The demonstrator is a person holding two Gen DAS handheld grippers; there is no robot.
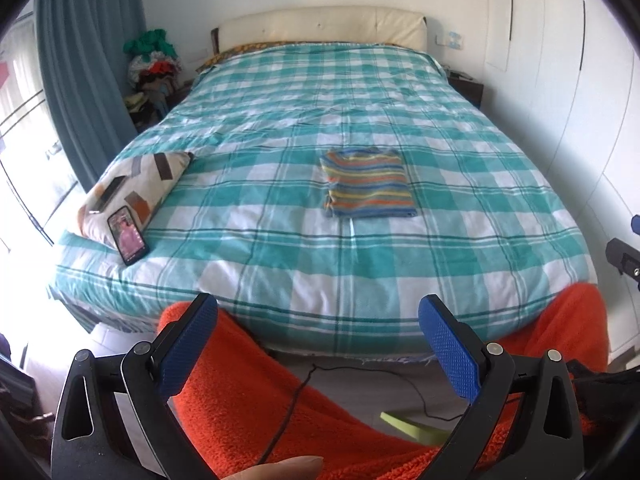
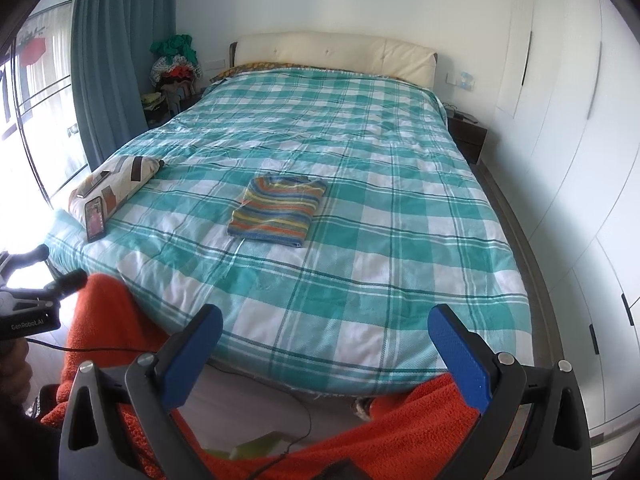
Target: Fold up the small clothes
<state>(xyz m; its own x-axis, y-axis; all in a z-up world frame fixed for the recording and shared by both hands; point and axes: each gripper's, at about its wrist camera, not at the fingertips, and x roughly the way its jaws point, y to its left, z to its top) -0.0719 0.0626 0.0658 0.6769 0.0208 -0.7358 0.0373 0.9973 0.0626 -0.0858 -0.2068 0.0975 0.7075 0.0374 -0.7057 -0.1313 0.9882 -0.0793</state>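
A small striped garment, in blue, orange, yellow and green bands, lies folded into a neat rectangle on the teal checked bedspread. My left gripper is open, held back from the foot of the bed with nothing between its blue pads. Open as well, my right gripper hangs over the bed's near edge and holds nothing. Both are well short of the garment. The left gripper's body shows at the left edge of the right wrist view.
A patterned pillow lies at the bed's left side with a lit phone leaning on it. Orange fleece-clad legs sit below the grippers. A clothes pile, curtain and wardrobe doors surround the bed.
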